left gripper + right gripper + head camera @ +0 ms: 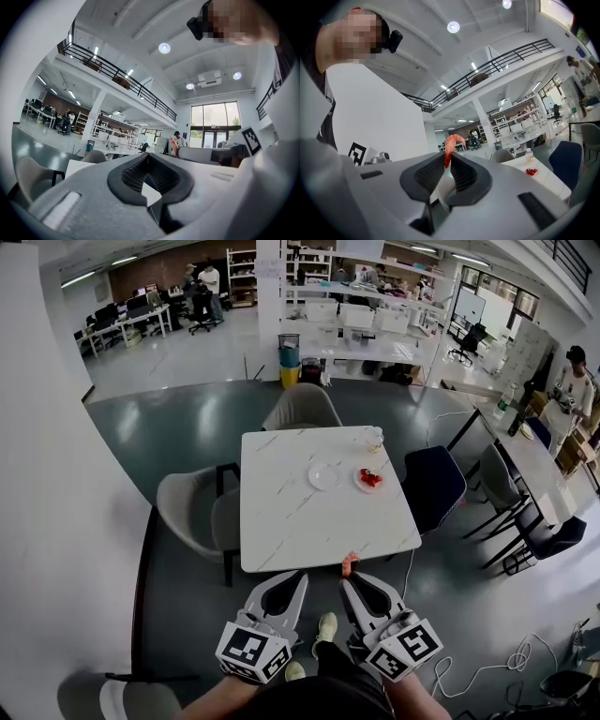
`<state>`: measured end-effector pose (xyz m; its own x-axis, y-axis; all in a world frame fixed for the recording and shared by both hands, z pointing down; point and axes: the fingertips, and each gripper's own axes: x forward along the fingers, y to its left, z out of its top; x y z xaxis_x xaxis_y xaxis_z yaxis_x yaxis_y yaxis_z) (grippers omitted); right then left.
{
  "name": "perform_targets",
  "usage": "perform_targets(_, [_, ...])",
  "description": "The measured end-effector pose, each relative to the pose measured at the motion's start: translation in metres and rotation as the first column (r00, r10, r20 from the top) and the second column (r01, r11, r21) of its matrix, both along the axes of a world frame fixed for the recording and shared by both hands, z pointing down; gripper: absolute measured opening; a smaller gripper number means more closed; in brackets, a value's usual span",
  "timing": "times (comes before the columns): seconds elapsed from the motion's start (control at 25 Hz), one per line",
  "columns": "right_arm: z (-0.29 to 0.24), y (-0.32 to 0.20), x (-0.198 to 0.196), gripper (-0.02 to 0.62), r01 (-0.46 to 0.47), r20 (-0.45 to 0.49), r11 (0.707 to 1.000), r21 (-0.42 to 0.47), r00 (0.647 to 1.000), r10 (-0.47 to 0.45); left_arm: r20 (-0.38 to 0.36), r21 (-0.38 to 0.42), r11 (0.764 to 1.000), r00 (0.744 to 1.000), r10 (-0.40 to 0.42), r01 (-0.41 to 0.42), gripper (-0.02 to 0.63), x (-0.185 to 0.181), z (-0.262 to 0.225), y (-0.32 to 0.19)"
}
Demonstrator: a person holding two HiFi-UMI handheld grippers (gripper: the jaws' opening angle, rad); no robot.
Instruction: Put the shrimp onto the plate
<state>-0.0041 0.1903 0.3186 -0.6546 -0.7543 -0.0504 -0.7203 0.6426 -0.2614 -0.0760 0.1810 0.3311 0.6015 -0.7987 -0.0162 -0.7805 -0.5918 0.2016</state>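
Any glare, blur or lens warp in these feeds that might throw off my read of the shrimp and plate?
Head view: heavy fisheye curving at the edges, soft glare on the floor, yet the table and empty plate read clearly. Right gripper view: dark round vignette, the shrimp in the right hand-held gripper sharp. Left gripper view: same vignette, windows blown out bright.

I can read no words, numbers or brand names anywhere in these views. The only printed marks I see are black-and-white square patterns on the left marker cube (pixel 251 652) of the left gripper (pixel 296 577) and on the right marker cube (pixel 405 649) of the right gripper (pixel 350 579). They carry no letters or digits.
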Motion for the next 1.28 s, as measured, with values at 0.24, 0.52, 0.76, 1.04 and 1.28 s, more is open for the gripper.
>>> perform_targets(0.24, [0.011,-0.050,0.000,0.041,0.025,-0.007,1.000,-0.011,1.000,-0.025,0.021,-0.014,1.000,1.000,-0.020,0.020,0.009,0.003,0.009,-0.045])
perform_targets(0.52, [0.025,-0.131,0.014,0.041,0.059,-0.050,0.998,-0.023,0.997,-0.060,0.046,-0.031,0.998,0.997,-0.056,0.057,0.009,0.019,0.019,-0.121])
perform_targets(0.76, [0.032,-0.194,0.034,0.041,0.098,-0.098,0.995,-0.037,0.990,-0.101,0.063,-0.040,0.994,0.994,-0.094,0.097,0.009,0.038,0.018,-0.186])
perform_targets(1.04, [0.056,-0.250,0.055,0.041,0.126,-0.130,0.990,-0.068,0.983,-0.133,0.078,-0.044,0.991,0.989,-0.123,0.127,0.009,0.060,0.033,-0.248])
perform_targets(1.28, [0.071,-0.288,0.062,0.041,0.121,-0.154,0.989,-0.089,0.979,-0.134,0.093,-0.064,0.991,0.989,-0.115,0.121,0.009,0.073,0.050,-0.289])
